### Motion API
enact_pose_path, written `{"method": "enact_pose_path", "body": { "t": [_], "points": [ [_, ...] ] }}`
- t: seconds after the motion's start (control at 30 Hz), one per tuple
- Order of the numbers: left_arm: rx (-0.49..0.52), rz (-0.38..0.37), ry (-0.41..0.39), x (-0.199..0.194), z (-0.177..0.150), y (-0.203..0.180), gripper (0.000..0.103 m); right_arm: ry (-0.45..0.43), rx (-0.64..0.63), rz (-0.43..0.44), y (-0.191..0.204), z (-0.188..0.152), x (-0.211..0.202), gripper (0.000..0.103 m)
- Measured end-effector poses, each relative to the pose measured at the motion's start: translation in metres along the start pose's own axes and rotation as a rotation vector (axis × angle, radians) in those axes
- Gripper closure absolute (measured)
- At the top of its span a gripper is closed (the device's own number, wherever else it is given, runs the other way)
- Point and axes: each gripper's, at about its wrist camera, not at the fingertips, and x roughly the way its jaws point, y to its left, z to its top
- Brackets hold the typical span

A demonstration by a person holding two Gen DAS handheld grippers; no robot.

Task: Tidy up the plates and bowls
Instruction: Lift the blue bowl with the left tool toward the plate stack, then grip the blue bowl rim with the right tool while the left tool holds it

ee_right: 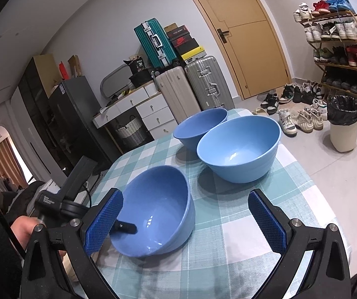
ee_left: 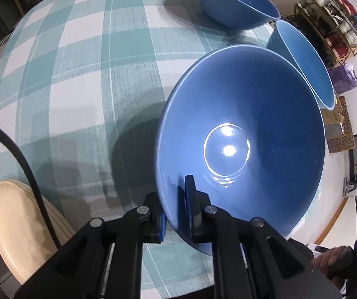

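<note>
A glossy blue bowl (ee_left: pixel 240 134), round and deep, is held tilted above the checked cloth (ee_left: pixel 78 74), lifted at one side so that its mouth is turned sideways. Its rim is clamped by the left gripper (ee_left: pixel 178 214): one ribbed blue pad is pressed against the smooth inner wall, the other against the outside, with the black jaws closed tight on the thin wall. Light is reflected as bright spots from the flat circular base inside.

Two more bowls are seen farther back on the woven teal-and-white cloth: a paler, wider bowl (ee_right: pixel 238 147) with faint ridges round its outside, and a darker bowl (ee_right: pixel 201 127) behind it, just beside it. Whether these two touch cannot be told. Both are upright.

A stack of cream plates (ee_left: pixel 21 229), matte and shallow, is seen at the table's near edge, crossed by a black cable (ee_left: pixel 24 164).

The right gripper (ee_right: pixel 186 221) is held wide open, nothing between its knurled blue pads.
</note>
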Motion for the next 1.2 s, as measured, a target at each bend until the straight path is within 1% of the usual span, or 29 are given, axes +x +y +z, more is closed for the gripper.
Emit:
{"method": "enact_pose_path", "body": {
  "t": [0.17,0.3,0.4,0.47,0.53,0.57,0.63,0.67,0.7,0.77,0.8,0.83,0.87,0.9,0.93,1.03,1.1,1.17,1.2],
  "points": [
    [0.015,-0.010,0.024,-0.001,-0.006,-0.008,0.093,0.006,0.012,-0.006,-0.002,0.000,0.002,0.001],
    [-0.008,-0.049,0.051,0.000,-0.005,-0.012,0.093,0.011,0.009,-0.007,-0.002,-0.001,0.002,0.001],
    [-0.006,-0.052,0.062,0.000,-0.007,-0.014,0.093,0.021,0.016,0.002,-0.002,-0.001,0.004,0.001],
    [0.006,-0.030,0.060,0.001,-0.008,-0.017,0.093,0.046,0.047,0.029,-0.006,0.000,0.010,0.001],
    [-0.001,-0.027,0.061,0.000,-0.011,-0.016,0.093,0.089,0.086,0.049,-0.012,0.000,0.019,0.001],
    [-0.004,-0.028,0.063,0.000,-0.012,-0.015,0.093,0.107,0.102,0.051,-0.014,-0.001,0.023,0.001],
    [-0.007,-0.031,0.065,0.000,-0.013,-0.013,0.093,0.152,0.122,0.027,-0.018,-0.001,0.035,0.003],
    [-0.009,-0.030,0.068,0.007,-0.005,-0.015,0.093,0.168,0.131,0.020,-0.020,-0.001,0.039,0.007],
    [-0.007,-0.028,0.069,0.008,-0.005,-0.015,0.093,0.189,0.143,0.016,-0.022,-0.002,0.045,0.010],
    [-0.008,-0.028,0.071,0.009,-0.004,-0.015,0.093,0.223,0.155,0.005,-0.024,-0.003,0.054,0.028],
    [-0.008,-0.028,0.072,0.010,-0.003,-0.015,0.093,0.257,0.162,-0.011,-0.025,-0.005,0.063,0.030],
    [-0.010,-0.029,0.073,0.010,-0.002,-0.015,0.093,0.282,0.171,-0.015,-0.027,-0.007,0.068,0.035],
    [-0.012,-0.031,0.076,0.009,-0.003,-0.015,0.092,0.307,0.185,-0.010,-0.028,-0.010,0.074,0.048],
    [-0.013,-0.031,0.078,0.010,-0.001,-0.015,0.092,0.339,0.206,0.008,-0.029,-0.013,0.081,0.056],
    [-0.018,-0.033,0.080,0.010,0.000,-0.014,0.092,0.357,0.215,0.011,-0.030,-0.015,0.086,0.067],
    [-0.044,-0.051,0.097,0.013,0.001,-0.011,0.092,0.389,0.212,-0.006,-0.028,-0.019,0.096,0.069],
    [-0.041,-0.046,0.107,0.017,0.000,-0.013,0.092,0.405,0.226,0.003,-0.028,-0.020,0.102,0.073],
    [-0.032,-0.048,0.114,0.020,0.000,-0.016,0.092,0.415,0.225,0.004,-0.027,-0.019,0.105,0.082],
    [-0.032,-0.051,0.117,0.020,-0.001,-0.017,0.092,0.416,0.222,0.002,-0.026,-0.019,0.106,0.084]
  ]
}}
